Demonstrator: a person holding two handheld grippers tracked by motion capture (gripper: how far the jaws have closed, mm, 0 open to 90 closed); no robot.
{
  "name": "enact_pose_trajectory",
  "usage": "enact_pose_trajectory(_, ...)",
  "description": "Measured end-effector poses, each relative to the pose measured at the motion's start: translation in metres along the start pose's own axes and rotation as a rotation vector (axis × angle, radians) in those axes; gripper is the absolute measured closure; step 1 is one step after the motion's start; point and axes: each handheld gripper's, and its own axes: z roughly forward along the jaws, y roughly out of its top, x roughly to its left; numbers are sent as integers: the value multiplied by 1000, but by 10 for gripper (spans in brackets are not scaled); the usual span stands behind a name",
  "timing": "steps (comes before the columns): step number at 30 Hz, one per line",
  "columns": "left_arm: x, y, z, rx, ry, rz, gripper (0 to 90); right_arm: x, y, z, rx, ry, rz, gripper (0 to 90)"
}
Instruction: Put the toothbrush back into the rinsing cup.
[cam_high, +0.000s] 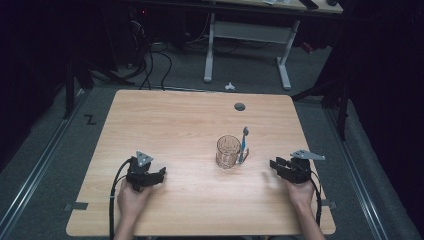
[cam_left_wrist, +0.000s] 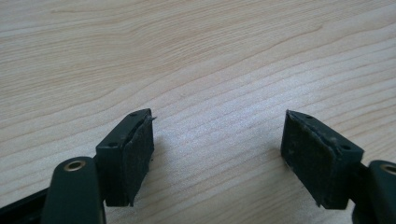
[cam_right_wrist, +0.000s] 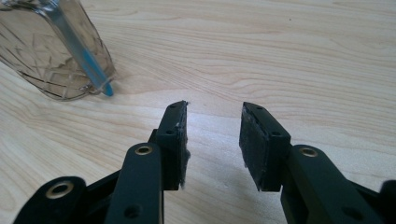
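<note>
the desk (cam_high: 190, 125) is evenly lit from above while the room around it sinks into near black. the high view is soft and grainy. in both gripper views the wood grain is sharp, with faint shadows under the pads (cam_left_wrist: 135, 158).

No readable words, labels, brands or numbers appear on anything here. The one sign is a black Z-shaped mark (cam_high: 90, 119) on the grey floor (cam_high: 60, 150), well beyond the left gripper's (cam_high: 161, 173) fingers.
</note>
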Motion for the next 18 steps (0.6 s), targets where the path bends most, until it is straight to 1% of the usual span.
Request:
enact_pose_trajectory(2,0,0,0,0,0,0,261,-1,0,1,3,-4,5,610)
enact_pose_trajectory(5,0,0,0,0,0,0,261,0,0,4,4,-9,-9,584)
enact_pose_trajectory(6,0,0,0,0,0,0,261,1,-1,5,10,-18,-16,577)
enact_pose_trajectory(8,0,0,0,0,0,0,261,2,-2,8,25,-31,-31,572)
enact_pose_trajectory(10,0,0,0,0,0,0,261,3,-3,11,36,-40,-34,568)
enact_pose_trajectory(14,0,0,0,0,0,0,261,6,-3,15,40,-44,-47,565)
enact_pose_trajectory(18,0,0,0,0,0,0,261,8,-5,18,61,-56,-67,562)
